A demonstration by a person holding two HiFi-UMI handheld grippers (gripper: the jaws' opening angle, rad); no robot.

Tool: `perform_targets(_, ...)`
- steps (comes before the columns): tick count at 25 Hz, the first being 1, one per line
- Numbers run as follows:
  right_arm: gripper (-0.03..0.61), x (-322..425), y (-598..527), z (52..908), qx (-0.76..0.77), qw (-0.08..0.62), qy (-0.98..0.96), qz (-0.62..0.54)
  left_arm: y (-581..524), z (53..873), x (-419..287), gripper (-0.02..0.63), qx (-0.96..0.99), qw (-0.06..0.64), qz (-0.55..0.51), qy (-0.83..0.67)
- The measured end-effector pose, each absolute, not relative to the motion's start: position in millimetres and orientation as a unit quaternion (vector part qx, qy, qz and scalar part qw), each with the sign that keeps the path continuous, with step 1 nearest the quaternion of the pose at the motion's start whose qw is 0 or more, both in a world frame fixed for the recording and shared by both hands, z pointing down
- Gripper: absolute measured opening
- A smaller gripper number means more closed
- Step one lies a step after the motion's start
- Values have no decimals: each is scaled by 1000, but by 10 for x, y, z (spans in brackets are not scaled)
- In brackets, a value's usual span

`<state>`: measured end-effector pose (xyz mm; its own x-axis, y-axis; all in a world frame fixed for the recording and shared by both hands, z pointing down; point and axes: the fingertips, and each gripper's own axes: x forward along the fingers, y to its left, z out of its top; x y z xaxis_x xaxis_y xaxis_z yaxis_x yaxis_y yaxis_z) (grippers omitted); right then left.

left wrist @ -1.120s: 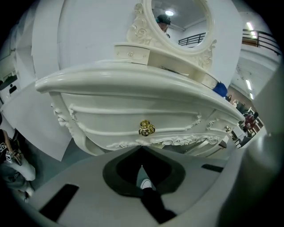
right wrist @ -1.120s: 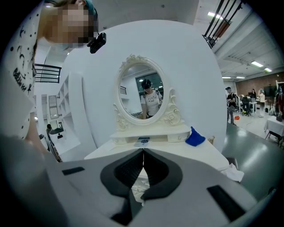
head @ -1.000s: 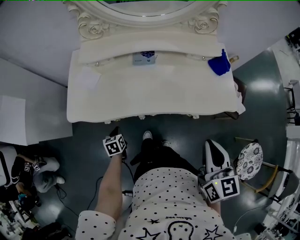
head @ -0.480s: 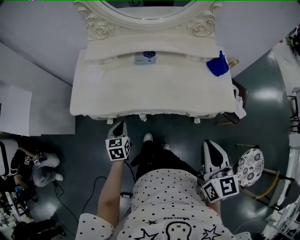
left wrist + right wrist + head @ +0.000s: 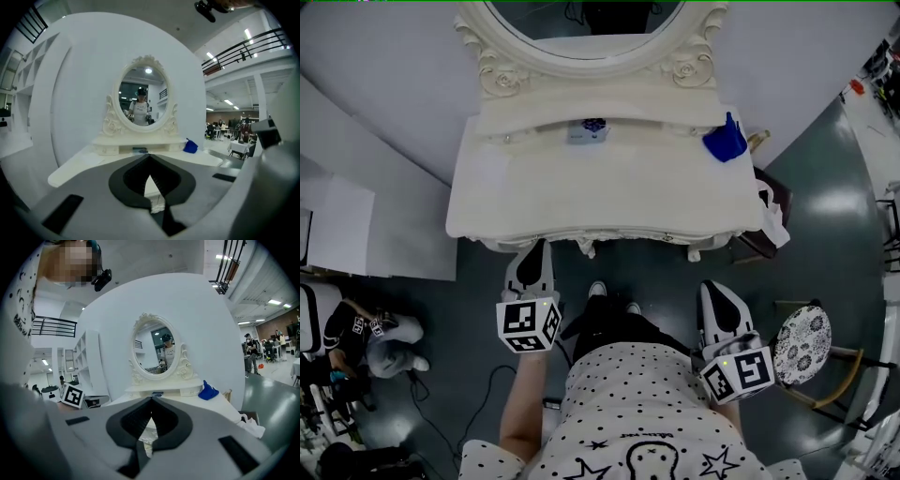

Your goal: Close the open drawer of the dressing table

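**Step in hand:** closing of the drawer, judged to be at or near its end. No drawer front visible beyond the front edge of the dressing table [image 5: 600, 202] in the head view. Drawer itself out of sight beneath the tabletop overhang, so closure not confirmed.

**Left gripper** [image 5: 534, 251]: tips at the table's front edge in the head view, aimed toward the mirror [image 5: 581, 19]. Jaws closed tip to tip, nothing between them.

**Right gripper** [image 5: 715, 292]: held further back beside the person's body, clear of the table. Jaws likewise closed and empty.

**Next move:**
1. Check the drawer front from a lower angle.
2. If still proud of the table front, place closed jaw tips flat against its middle and push straight in until flush.
3. Keep clear of the carved trim [image 5: 694, 251] and of the blue object [image 5: 725, 142] on top.
4. If already flush, draw both grippers back.
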<state>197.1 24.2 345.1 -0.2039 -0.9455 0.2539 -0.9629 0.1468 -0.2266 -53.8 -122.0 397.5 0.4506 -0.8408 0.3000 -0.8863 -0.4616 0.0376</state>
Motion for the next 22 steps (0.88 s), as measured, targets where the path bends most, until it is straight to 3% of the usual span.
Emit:
perform_targets(8,9,1904,209,3343,611,14,-776,156,-729,3131,-249,11,866,66,40,-494)
perform_targets(13,9,1882,220,3296,597,9,-788,148,-389,3014,-98,11,871,65,21,-487)
perform_targets(18,9,1821,218,3288,581,10,-801,144,-120,3071,53,11,882,22,43,-470)
perform_targets(22,9,1772,232,3283,572,13,-808,140,1,3080,227,11,893,35,24,-448)
